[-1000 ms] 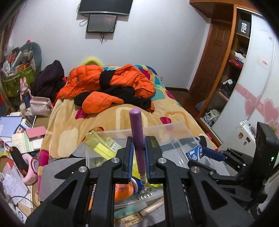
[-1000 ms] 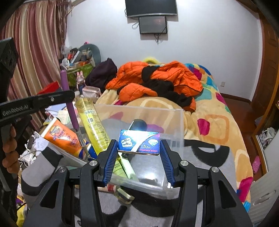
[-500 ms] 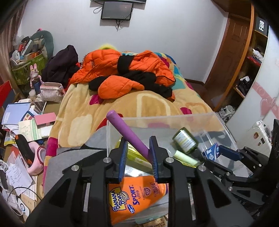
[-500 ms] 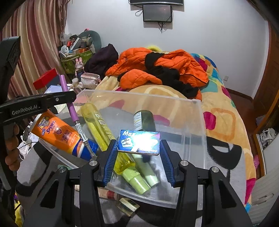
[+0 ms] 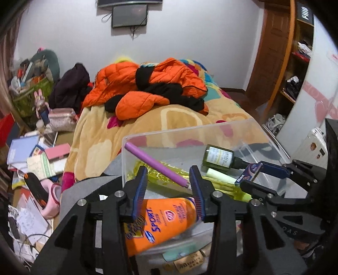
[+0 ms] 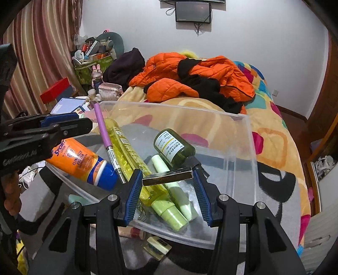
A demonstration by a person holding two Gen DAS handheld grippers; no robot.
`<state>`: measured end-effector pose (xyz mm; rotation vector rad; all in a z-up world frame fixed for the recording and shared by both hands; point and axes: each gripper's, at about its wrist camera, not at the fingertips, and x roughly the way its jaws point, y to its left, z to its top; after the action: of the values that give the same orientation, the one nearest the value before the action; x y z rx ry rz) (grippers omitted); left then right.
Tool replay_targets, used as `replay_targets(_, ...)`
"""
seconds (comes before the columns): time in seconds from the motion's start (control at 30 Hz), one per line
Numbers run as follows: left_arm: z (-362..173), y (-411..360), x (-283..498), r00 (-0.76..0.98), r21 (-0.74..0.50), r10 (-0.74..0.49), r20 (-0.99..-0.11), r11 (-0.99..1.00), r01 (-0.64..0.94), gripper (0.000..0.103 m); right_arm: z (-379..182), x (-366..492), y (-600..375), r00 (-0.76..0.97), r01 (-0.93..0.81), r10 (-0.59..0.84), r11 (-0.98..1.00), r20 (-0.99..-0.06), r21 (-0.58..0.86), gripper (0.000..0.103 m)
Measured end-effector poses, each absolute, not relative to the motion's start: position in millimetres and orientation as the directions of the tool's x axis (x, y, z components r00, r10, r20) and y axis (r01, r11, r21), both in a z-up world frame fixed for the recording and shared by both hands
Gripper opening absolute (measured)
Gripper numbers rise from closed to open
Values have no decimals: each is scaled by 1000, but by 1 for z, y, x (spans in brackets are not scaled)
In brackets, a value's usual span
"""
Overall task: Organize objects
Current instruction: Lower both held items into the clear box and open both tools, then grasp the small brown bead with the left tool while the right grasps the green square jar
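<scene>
Left gripper (image 5: 168, 186): fingers opening, purple pen (image 5: 155, 164) released beyond them into clear bin (image 5: 230, 131) | Right gripper (image 6: 166, 190): small box (image 6: 168, 178) clamped between fingers, held above bin for deposit.

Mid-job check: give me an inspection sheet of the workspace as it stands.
Surface: grey patterned mat under clear plastic bin.
Job's things: in the bin, purple-handled tool, yellow bottle, dark green bottle, pale green tube; orange sunscreen over the rim.
Clutter: papers and books left of the bed.
Grippers: left gripper opening, tool freed; right gripper shut on small box.
Cables: hanging below wall screen.
Surroundings: bed with orange jacket, wardrobe.
</scene>
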<state>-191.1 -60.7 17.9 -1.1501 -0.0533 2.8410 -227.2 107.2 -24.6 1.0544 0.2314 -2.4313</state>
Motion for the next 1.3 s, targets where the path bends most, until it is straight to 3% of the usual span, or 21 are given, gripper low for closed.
replay_targets(0.23,40,-42,-164,-767,-3,77,-637,-995,-97,57,-5,-212,121,-624,478,-379,-877,-684,50,46)
replay_targets(0.37,48,-38,-150,-784,0,77,-615,-995,-98,63,8,-199,129,-653,470,-385,-881,-652,49,56)
replay_targets(0.67,49,-44,-122,-796,-36,71,-601,-997,-61,78,25,-171,147,-691,460,-392,-886,-607,48,57)
replay_targets(0.97,32,-53,-101,-777,-48,48,-627,-999,-23,78,21,-147,161,-707,444,-380,-895,-596,45,57)
replay_targets(1.3,-21,-59,-90,-698,-80,64,-714,-997,-9,79,-19,-146,173,-641,428,-379,-898,-668,99,57)
